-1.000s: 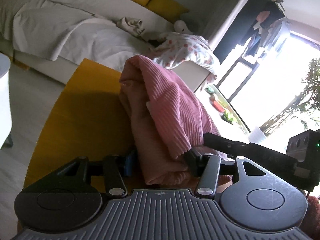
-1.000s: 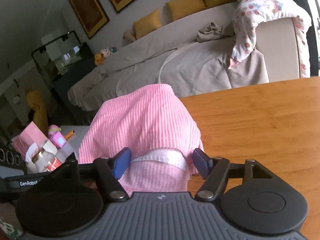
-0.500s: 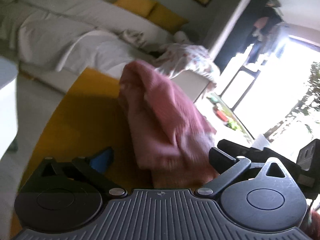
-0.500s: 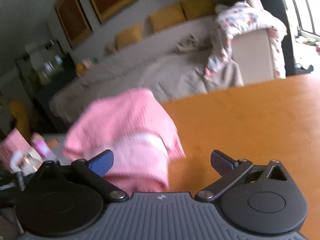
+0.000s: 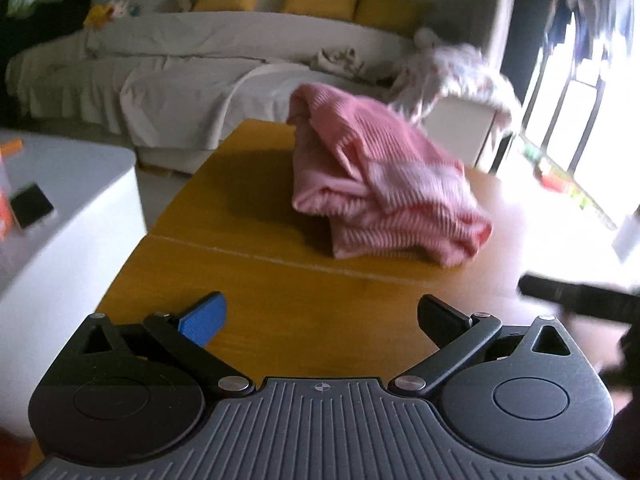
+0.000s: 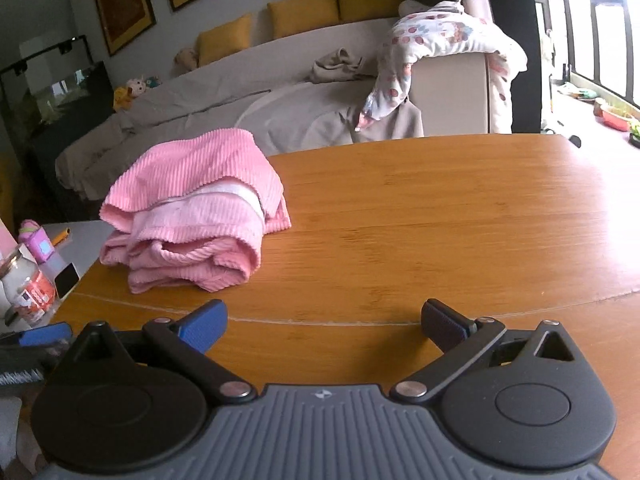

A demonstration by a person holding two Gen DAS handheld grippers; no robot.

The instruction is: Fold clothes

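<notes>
Right wrist view gives me the clearest read: the pink garment (image 6: 192, 216) sits folded in a bundle on the counter (image 6: 440, 220), ahead and to the left of my right claw (image 6: 324, 320), near the counter's left edge; from the left claw (image 5: 320, 320) it lies ahead, slightly right (image 5: 380, 184); both claws are released, jaws wide, nothing between them; the bundle's long axis runs roughly crosswise to the right claw; I judge neither hand clearly nearer.

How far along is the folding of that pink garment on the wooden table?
Done: the pink garment lies folded in a stack on the wooden table. In hand: nothing; the left claw and right claw are open and empty. Left: perhaps tidying its loose top layer.
</notes>
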